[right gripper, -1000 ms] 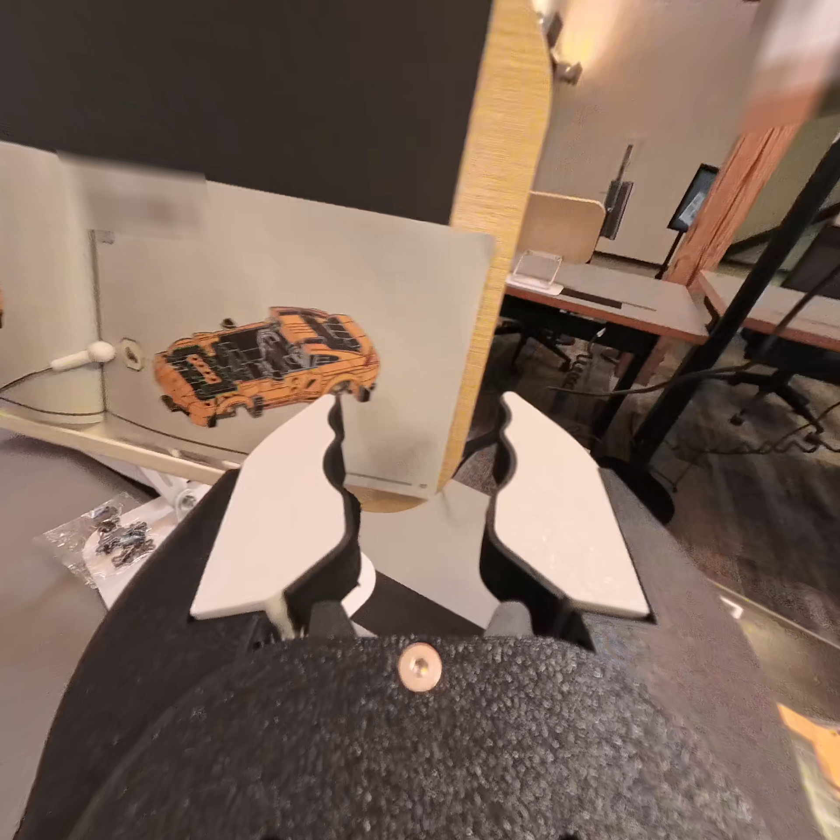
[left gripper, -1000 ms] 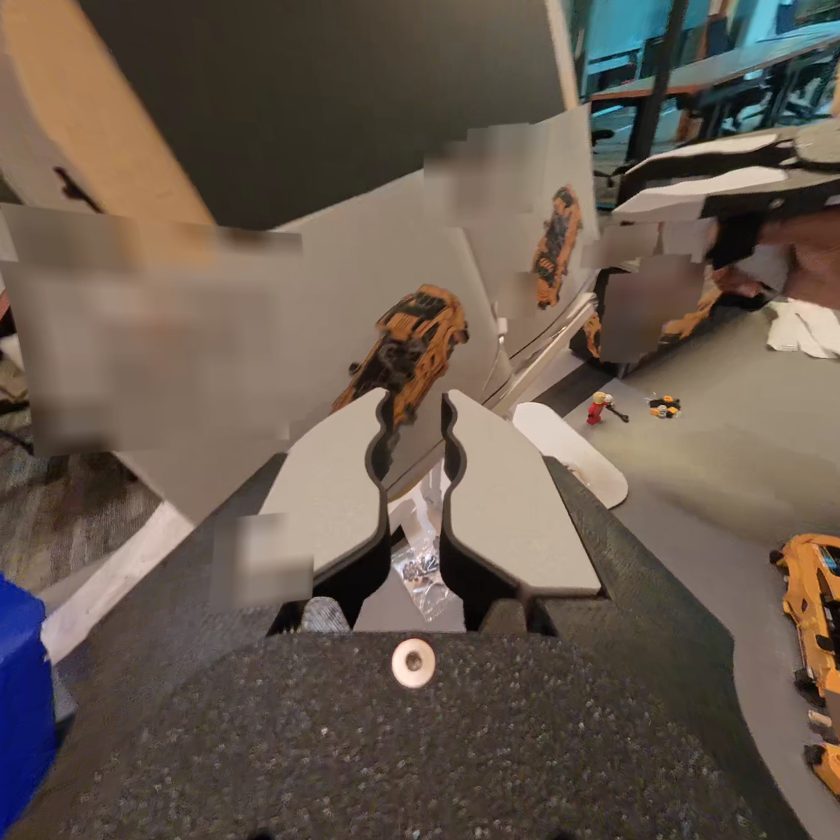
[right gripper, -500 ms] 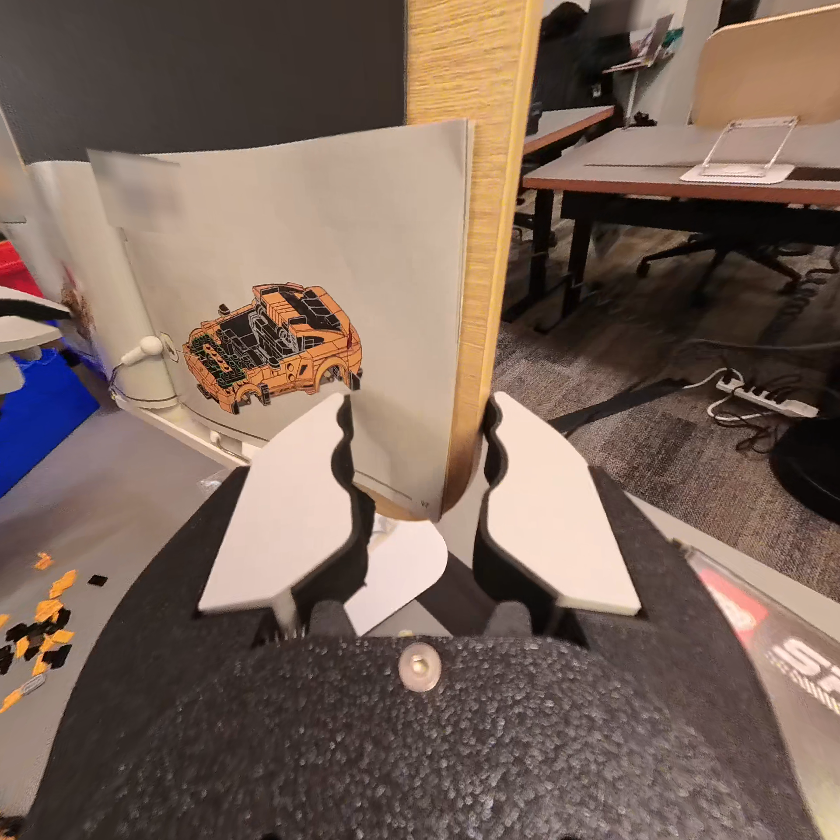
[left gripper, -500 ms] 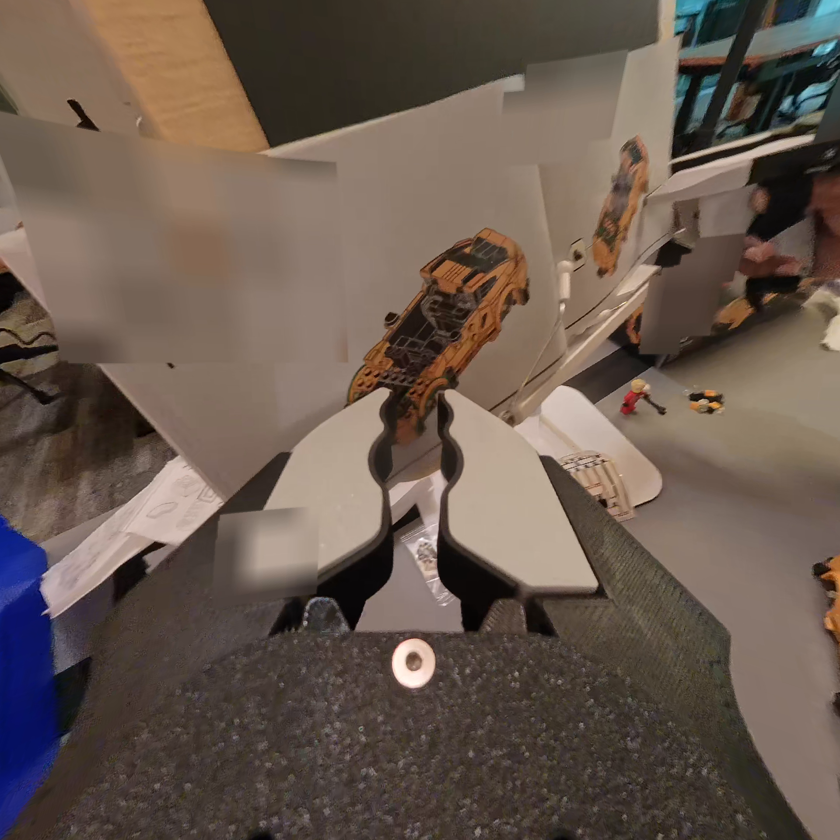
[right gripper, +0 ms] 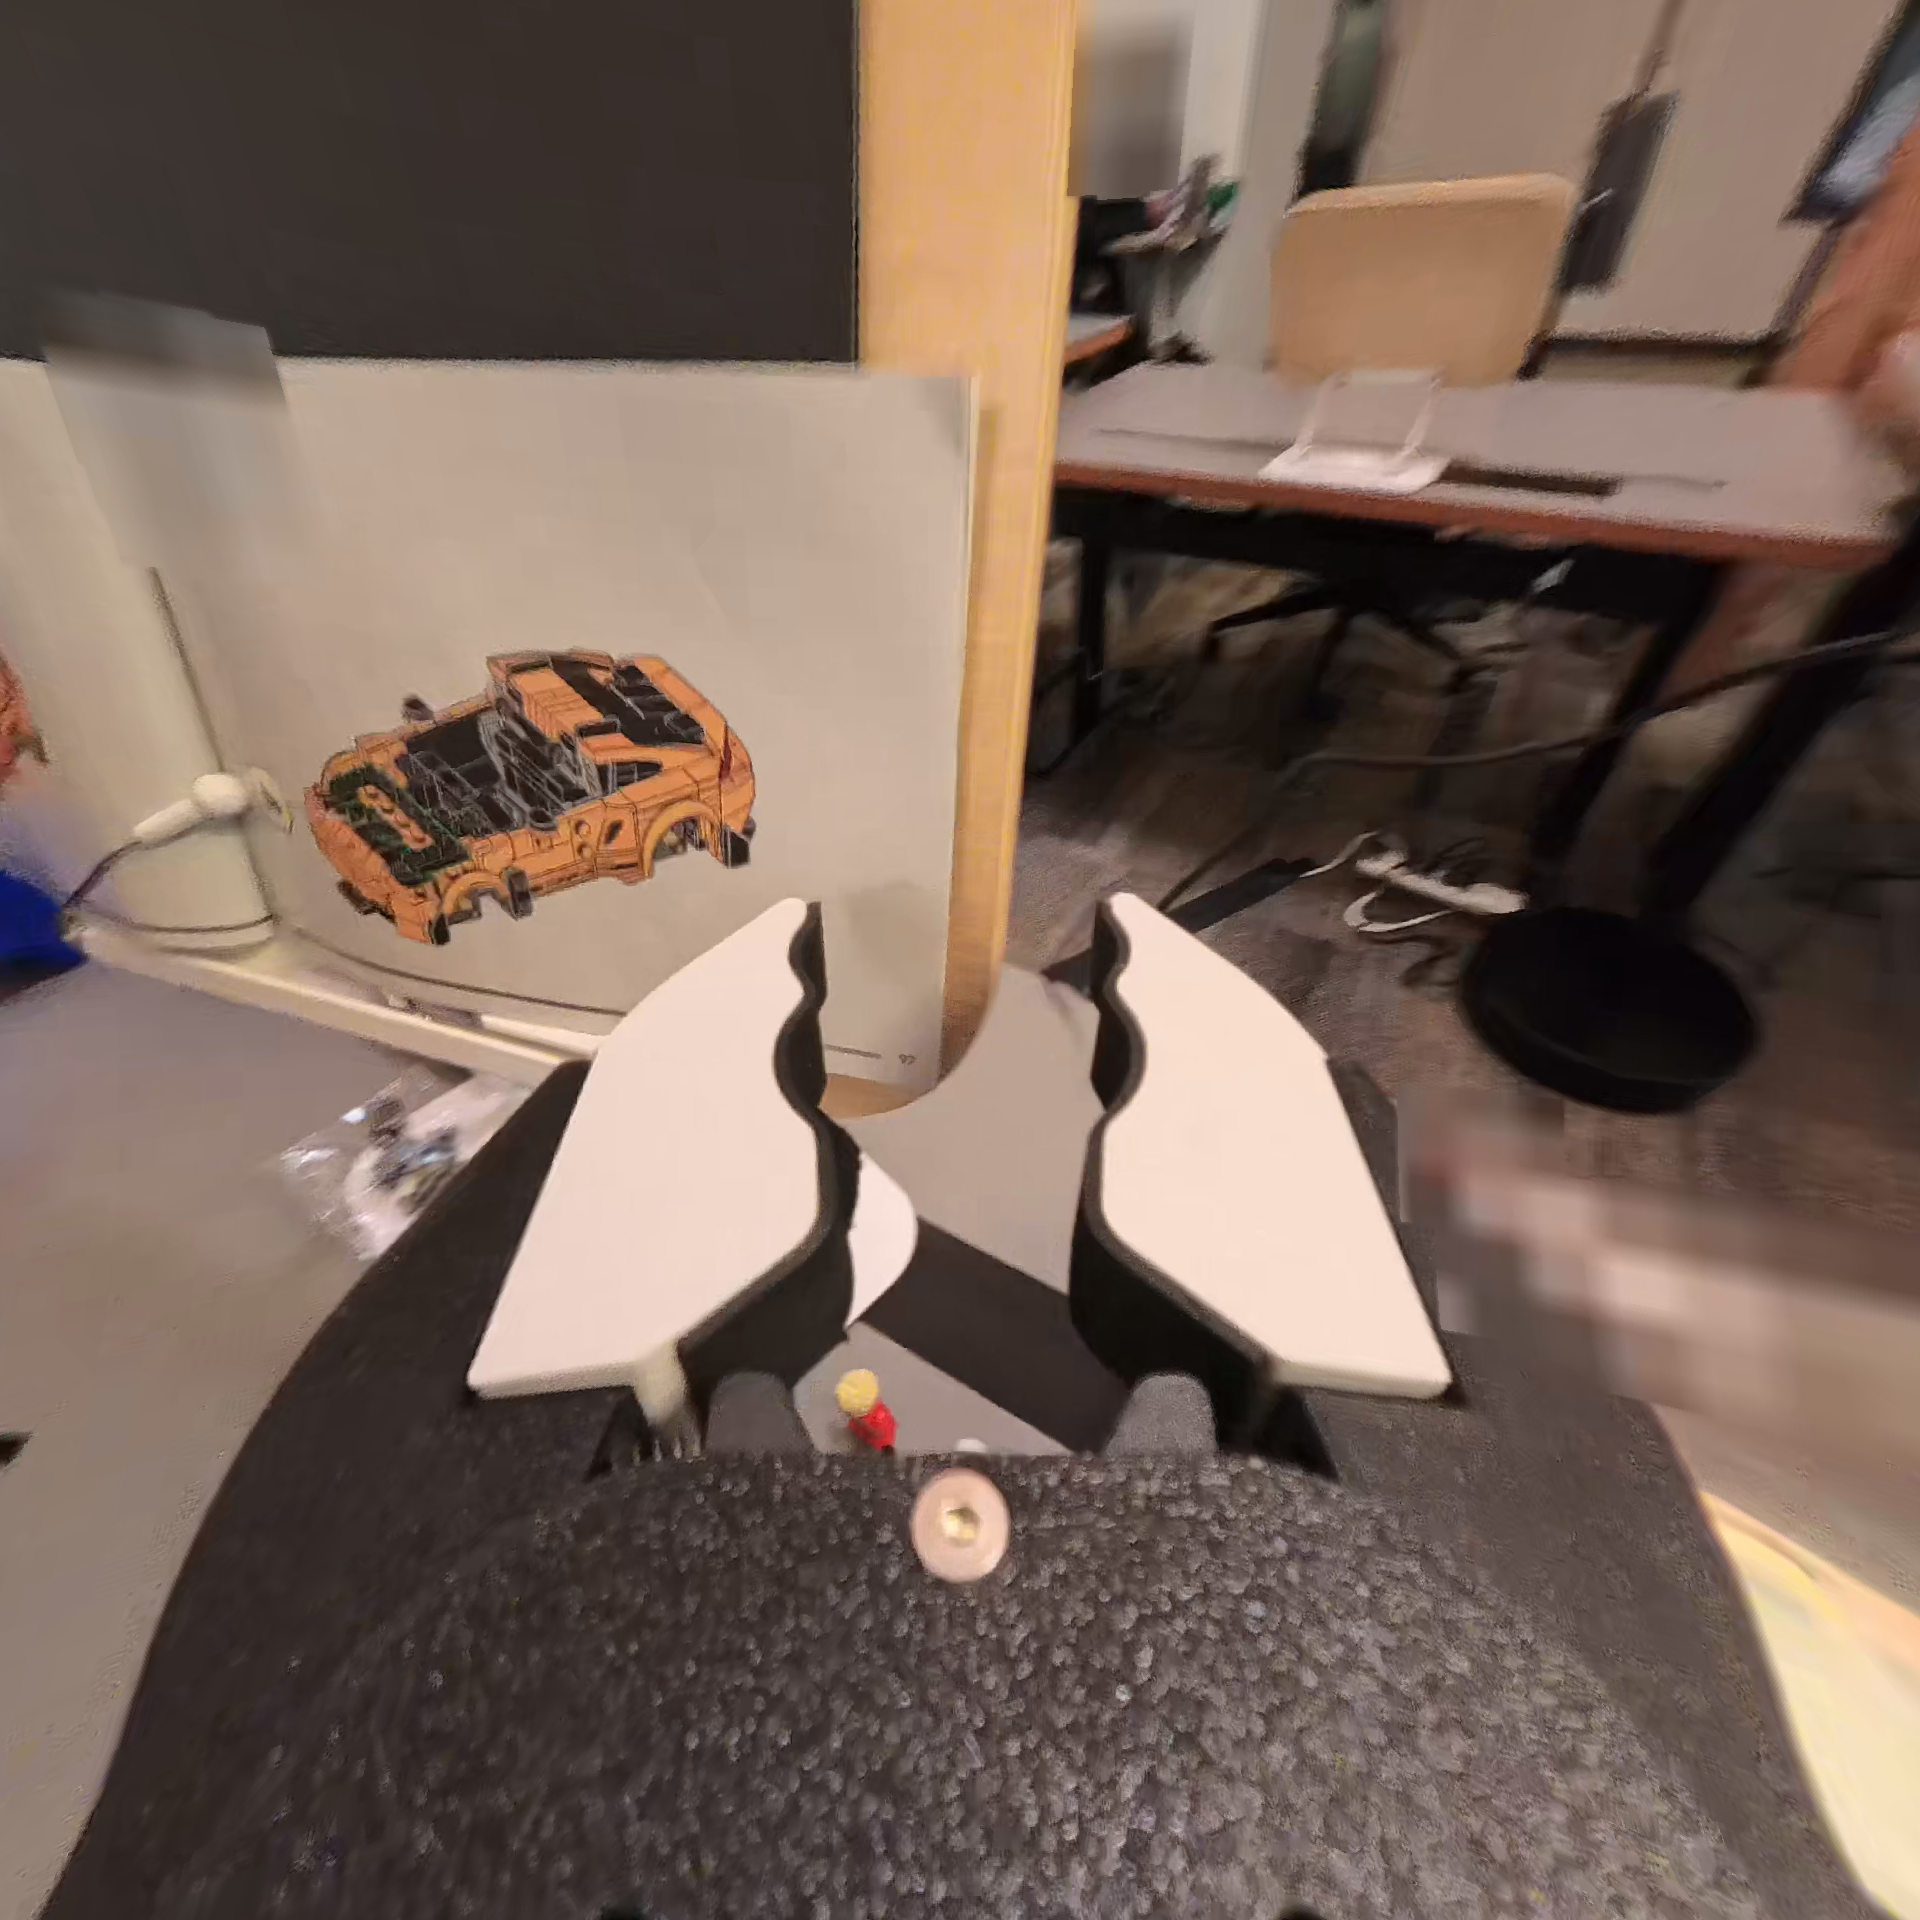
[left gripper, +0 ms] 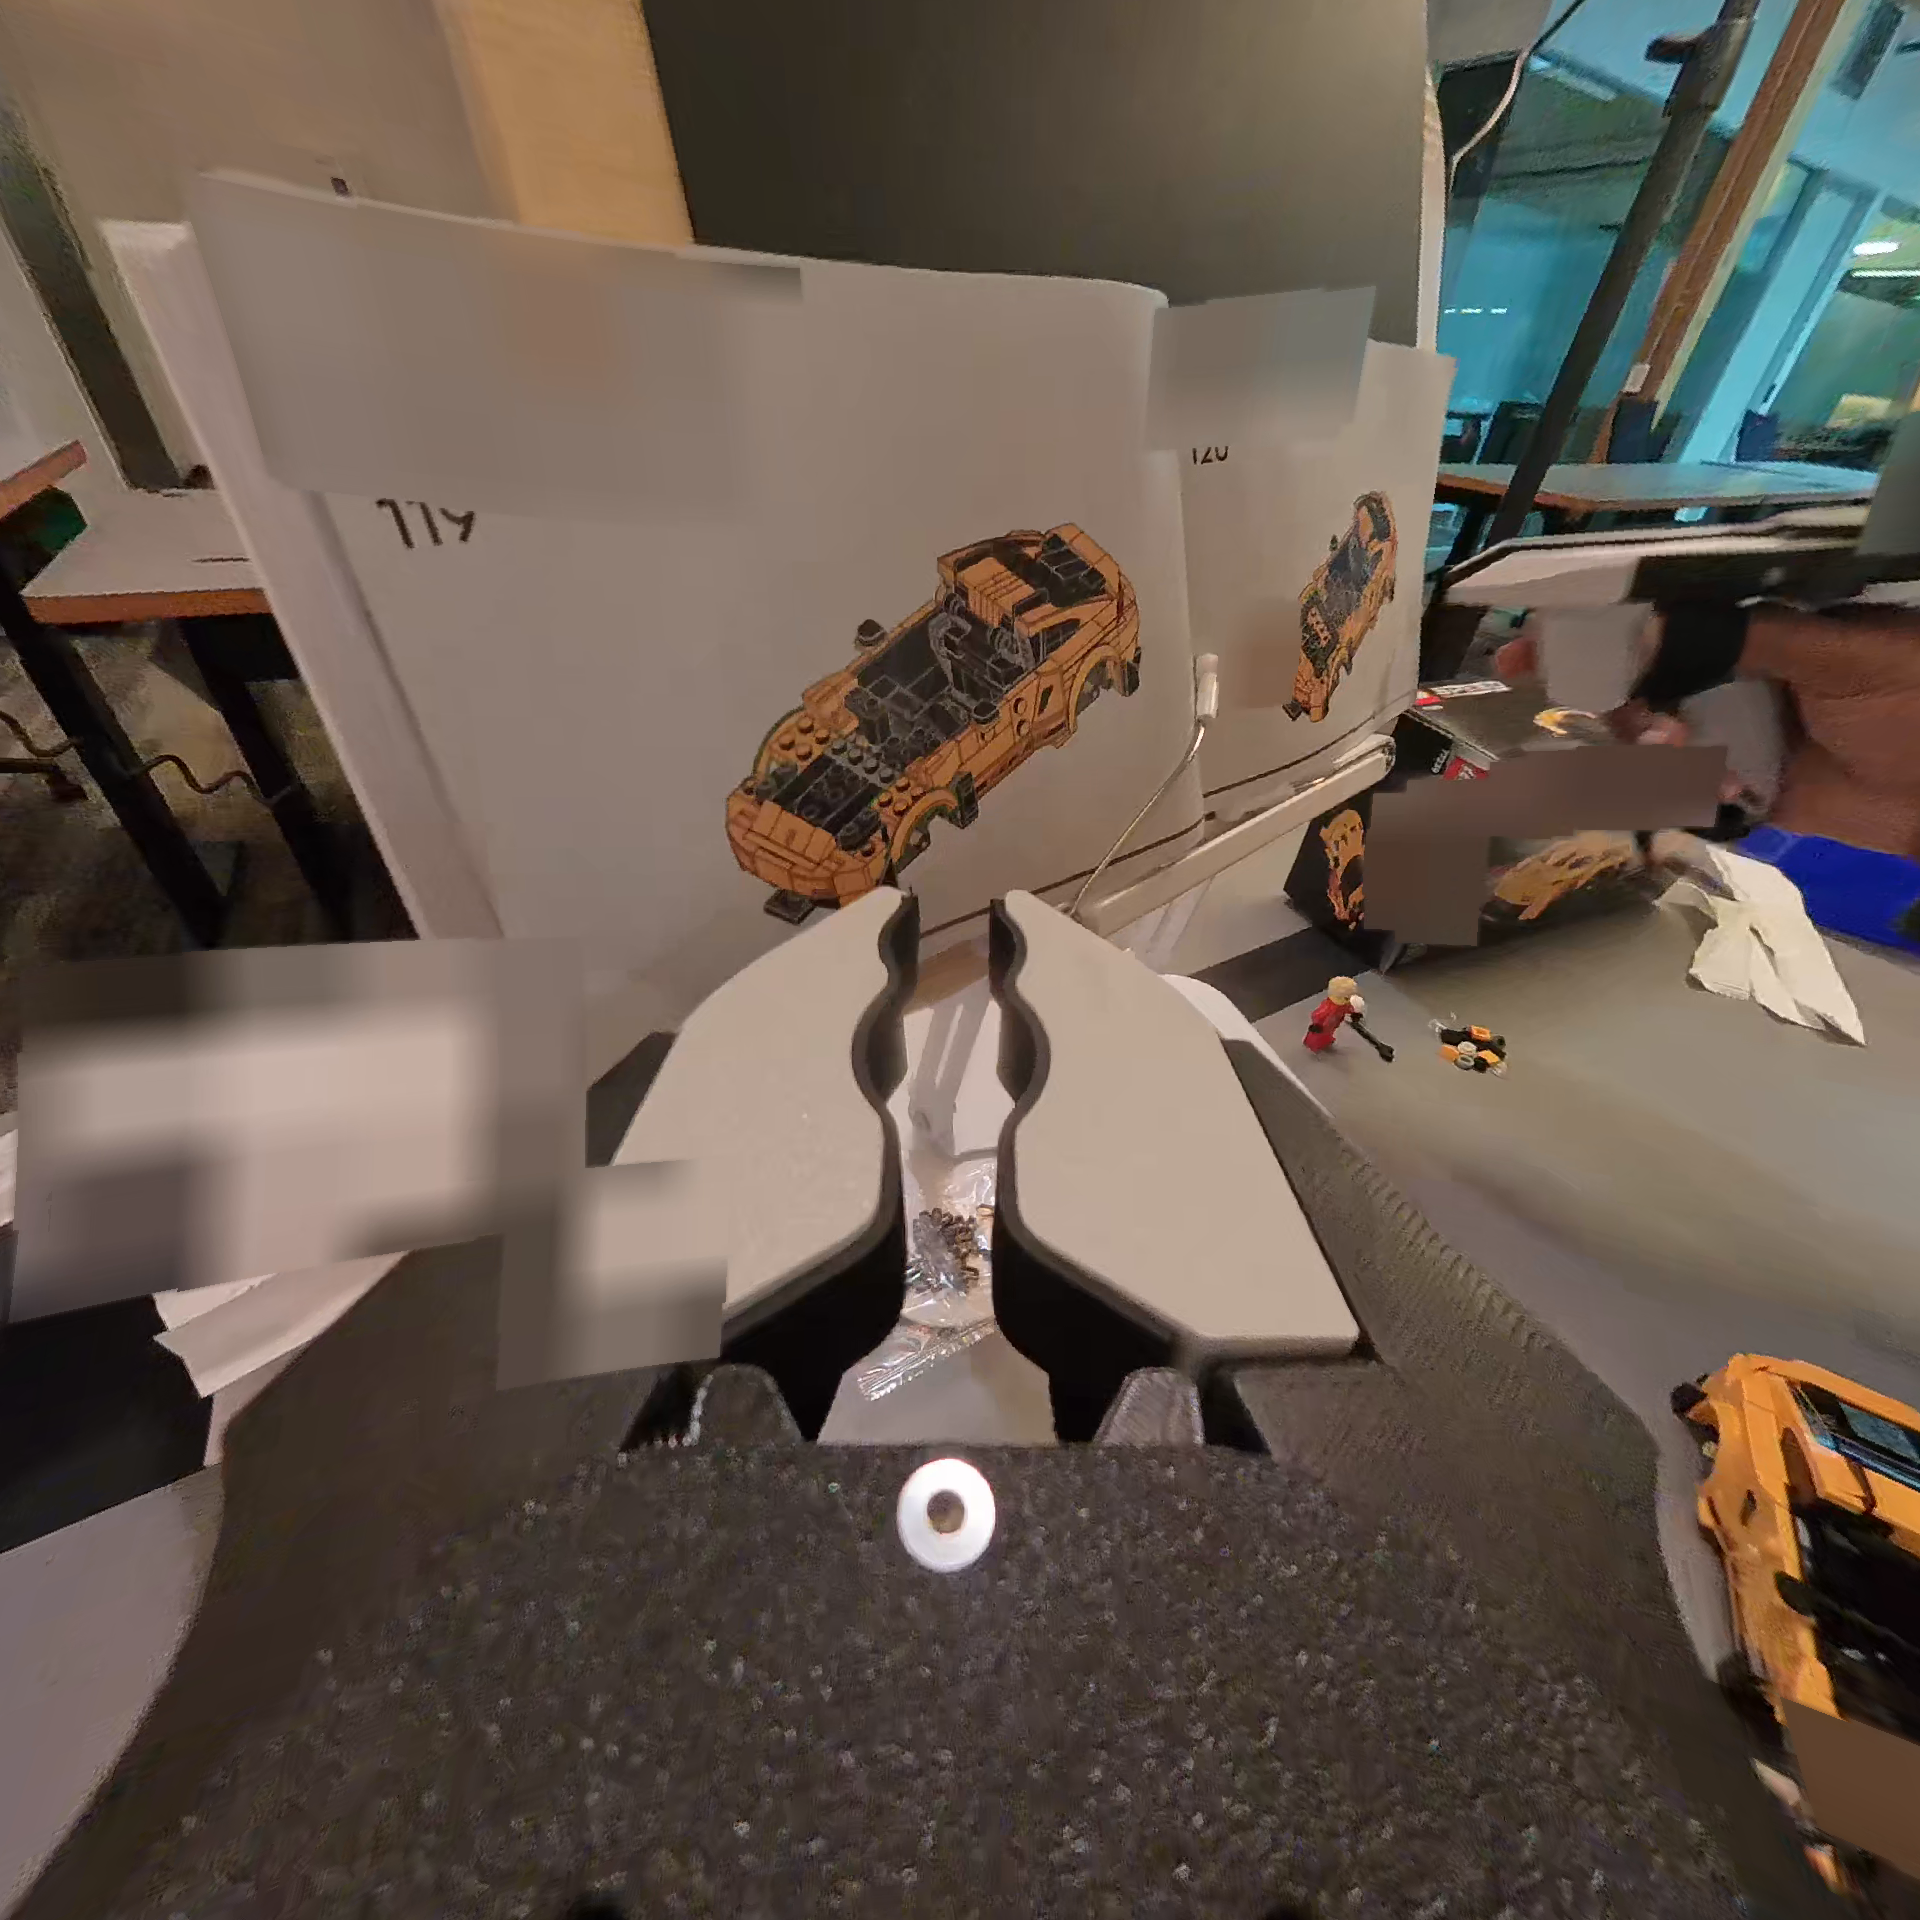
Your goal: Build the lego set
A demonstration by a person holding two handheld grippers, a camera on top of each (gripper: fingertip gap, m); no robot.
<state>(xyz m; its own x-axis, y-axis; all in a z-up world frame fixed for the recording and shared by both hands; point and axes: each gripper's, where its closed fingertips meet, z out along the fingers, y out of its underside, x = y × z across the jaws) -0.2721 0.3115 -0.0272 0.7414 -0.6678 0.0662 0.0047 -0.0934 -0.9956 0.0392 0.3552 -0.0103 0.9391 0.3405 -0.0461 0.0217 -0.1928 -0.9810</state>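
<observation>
An open instruction booklet (left gripper: pixel 935 717) stands on a white stand and shows an orange car; its right page also shows in the right wrist view (right gripper: pixel 530 800). A partly built orange lego car (left gripper: pixel 1808 1538) lies at the table's right edge. A red minifigure (left gripper: pixel 1333 1013) and a small orange-black piece (left gripper: pixel 1470 1044) lie on the grey table. My left gripper (left gripper: pixel 948 925) is empty, its jaws a narrow gap apart, above a clear bag of small parts (left gripper: pixel 940 1247). My right gripper (right gripper: pixel 956 925) is open and empty, held above the minifigure (right gripper: pixel 868 1408).
A black lego box (left gripper: pixel 1340 862) and crumpled white paper (left gripper: pixel 1756 935) lie at the back right. A wooden-edged divider panel (right gripper: pixel 966 520) stands behind the booklet. The bag of parts (right gripper: pixel 395 1143) lies left of the right gripper. A blue bin (right gripper: pixel 26 925) is at far left. Spacing between my two grippers at the tips: around 30 centimetres. Left tips and right tips are each some 30 centimetres from the partly built orange lego car (left gripper: pixel 1808 1538).
Both views have swung, so the booklet faces the left gripper more squarely. The minifigure has come into view under the right gripper. Neither gripper's jaw gap has changed.
</observation>
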